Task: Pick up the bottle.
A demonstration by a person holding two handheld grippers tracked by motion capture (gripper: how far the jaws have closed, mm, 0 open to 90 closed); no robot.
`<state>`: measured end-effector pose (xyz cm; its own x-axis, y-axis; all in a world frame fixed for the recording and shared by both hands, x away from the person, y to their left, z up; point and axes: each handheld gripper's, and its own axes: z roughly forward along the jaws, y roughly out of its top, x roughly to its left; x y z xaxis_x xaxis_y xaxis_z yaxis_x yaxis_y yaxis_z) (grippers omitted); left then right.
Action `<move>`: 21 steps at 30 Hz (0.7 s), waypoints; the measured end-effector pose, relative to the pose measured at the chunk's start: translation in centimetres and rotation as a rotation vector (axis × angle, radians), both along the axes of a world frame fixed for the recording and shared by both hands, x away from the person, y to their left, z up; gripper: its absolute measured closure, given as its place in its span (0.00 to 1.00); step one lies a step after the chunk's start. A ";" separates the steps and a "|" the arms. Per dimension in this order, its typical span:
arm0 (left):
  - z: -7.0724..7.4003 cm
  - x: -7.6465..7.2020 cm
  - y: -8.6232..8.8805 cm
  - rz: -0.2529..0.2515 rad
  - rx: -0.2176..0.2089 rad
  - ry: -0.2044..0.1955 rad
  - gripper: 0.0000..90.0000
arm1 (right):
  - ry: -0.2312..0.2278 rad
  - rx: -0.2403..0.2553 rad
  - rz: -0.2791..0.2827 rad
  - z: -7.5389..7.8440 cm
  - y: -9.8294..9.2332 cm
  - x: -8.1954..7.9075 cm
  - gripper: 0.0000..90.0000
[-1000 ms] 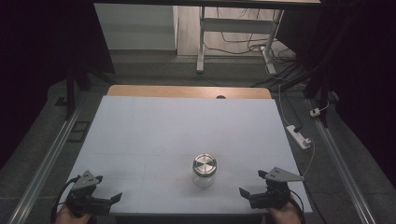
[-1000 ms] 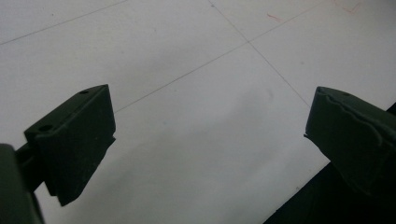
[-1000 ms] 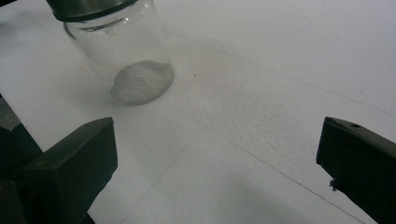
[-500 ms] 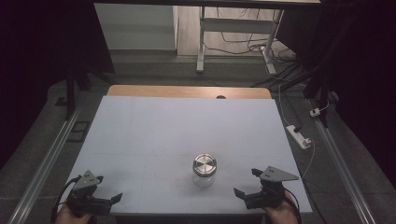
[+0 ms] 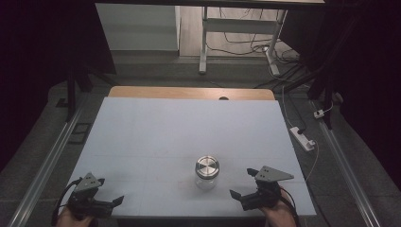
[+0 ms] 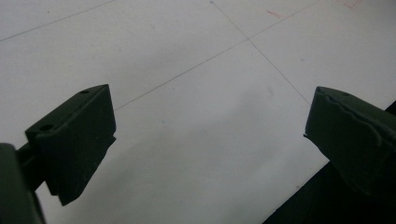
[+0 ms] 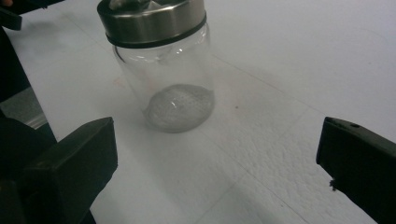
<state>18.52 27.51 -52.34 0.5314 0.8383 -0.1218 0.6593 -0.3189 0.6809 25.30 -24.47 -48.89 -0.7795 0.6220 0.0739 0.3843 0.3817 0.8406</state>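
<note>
A clear glass jar [image 5: 207, 171] with a brushed metal lid stands upright on the white table [image 5: 189, 127], near its front edge. My right gripper [image 5: 242, 182] is just right of the jar, open and pointing left at it, a short gap away. In the right gripper view the jar [image 7: 163, 70] stands ahead and left of the gap between the wide-spread jaws [image 7: 217, 154], untouched. At the front left corner my left gripper [image 5: 111, 190] rests open, far from the jar. The left gripper view has bare table between its jaws [image 6: 210, 135].
The table's front edge runs right under both hands. A wooden strip [image 5: 189, 92] borders the far edge. A white power strip [image 5: 302, 138] lies on the floor at the right, and metal rails [image 5: 47, 165] flank the table. A desk frame [image 5: 203, 42] stands beyond.
My right gripper has shifted a little to the left, closer to the jar. The left gripper and the jar have stayed where they were.
</note>
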 end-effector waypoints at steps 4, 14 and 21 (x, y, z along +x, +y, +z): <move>0.0 0.0 0.0 0.000 -0.001 0.001 0.03 | 0.023 0.006 0.015 -0.1 0.5 0.2 0.00; 0.0 0.1 0.0 0.000 -0.002 0.004 0.03 | 0.052 -0.042 0.051 -0.5 2.4 0.7 0.00; 0.0 0.1 0.0 -0.003 -0.005 0.005 0.03 | 0.068 -0.059 0.081 -0.9 3.9 1.4 0.00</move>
<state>18.59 27.56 -52.36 0.5332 0.8362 -0.1283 0.6616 -0.3176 0.6793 26.70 -20.58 -49.79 -0.8219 0.5619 0.0937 0.4057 0.4619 0.7887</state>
